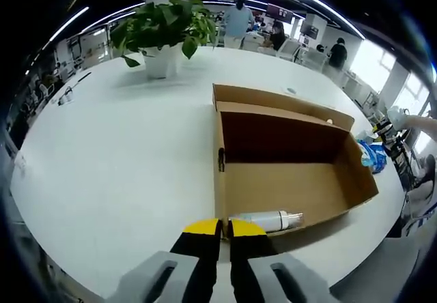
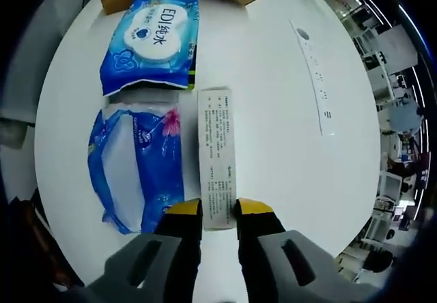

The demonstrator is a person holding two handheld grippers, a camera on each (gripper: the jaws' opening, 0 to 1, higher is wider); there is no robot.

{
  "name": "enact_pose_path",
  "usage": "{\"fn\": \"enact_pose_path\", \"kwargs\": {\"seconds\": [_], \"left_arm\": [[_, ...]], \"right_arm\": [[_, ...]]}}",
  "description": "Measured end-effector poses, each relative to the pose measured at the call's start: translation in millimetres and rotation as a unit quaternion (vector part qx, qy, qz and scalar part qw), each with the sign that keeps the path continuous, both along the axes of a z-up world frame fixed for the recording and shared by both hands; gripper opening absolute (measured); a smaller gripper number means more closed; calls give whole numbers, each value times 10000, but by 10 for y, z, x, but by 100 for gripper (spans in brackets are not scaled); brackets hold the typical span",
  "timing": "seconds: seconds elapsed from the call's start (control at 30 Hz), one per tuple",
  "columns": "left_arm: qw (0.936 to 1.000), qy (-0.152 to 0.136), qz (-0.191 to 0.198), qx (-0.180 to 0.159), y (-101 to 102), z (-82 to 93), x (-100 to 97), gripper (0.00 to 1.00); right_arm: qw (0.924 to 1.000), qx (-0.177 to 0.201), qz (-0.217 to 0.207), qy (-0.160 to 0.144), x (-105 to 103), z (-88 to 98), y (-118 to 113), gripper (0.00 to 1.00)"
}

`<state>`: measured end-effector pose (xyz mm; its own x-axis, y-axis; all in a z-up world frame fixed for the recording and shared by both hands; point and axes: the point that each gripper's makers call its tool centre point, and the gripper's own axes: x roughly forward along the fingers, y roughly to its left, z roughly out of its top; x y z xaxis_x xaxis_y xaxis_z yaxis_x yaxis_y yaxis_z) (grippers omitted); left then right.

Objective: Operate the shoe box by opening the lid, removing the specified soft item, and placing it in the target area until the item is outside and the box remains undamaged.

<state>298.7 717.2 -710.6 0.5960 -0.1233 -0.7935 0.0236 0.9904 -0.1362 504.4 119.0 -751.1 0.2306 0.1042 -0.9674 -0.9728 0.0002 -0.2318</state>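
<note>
Tongs first, left to right: my left gripper (image 1: 224,229) hangs over the white table (image 1: 123,160) just short of the near wall of the shoe box (image 1: 287,160), its yellow-tipped jaws drawn nearly together with nothing between them. The box lies open, lid folded back on the far side. Inside, a white spray bottle (image 1: 268,220) rests on its side against the near wall, just beyond my jaw tips. A potted plant (image 1: 164,33) stands well beyond the box.

My right gripper (image 2: 220,211) points down at the table away from the box, jaws a little apart, with the near end of a narrow white paper box (image 2: 218,160) lying between the tips. I cannot tell whether the jaws press it or merely flank it. To its left lie a clear blue plastic pack (image 2: 133,170) and, beyond that, a blue tissue pack (image 2: 151,40), all outside the shoe box.

I judge the tissue pack to be the soft item: light, squashy, with a slick wrapper that may slide. I would pinch it across a short edge where the film bunches, not on the flat face. The cardboard walls look thin, so I would keep my left jaws off the rim.

Both my hands hold the grippers tilted forward and down.
</note>
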Motion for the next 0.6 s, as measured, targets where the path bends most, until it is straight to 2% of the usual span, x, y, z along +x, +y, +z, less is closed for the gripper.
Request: {"fn": "enact_pose_path", "kwargs": {"seconds": [0.23,0.4,0.6], "left_arm": [[10000,-5,-44,37,0,0,2,4],[9997,17,-156,196,-17,6,5,4],[9992,-3,-261,289,-26,14,7,4]], "right_arm": [[9998,109,-68,-144,49,-3,32,19],[9994,251,-159,-195,37,43,61,23],[9978,358,-308,-455,30,156,45,26]]}}
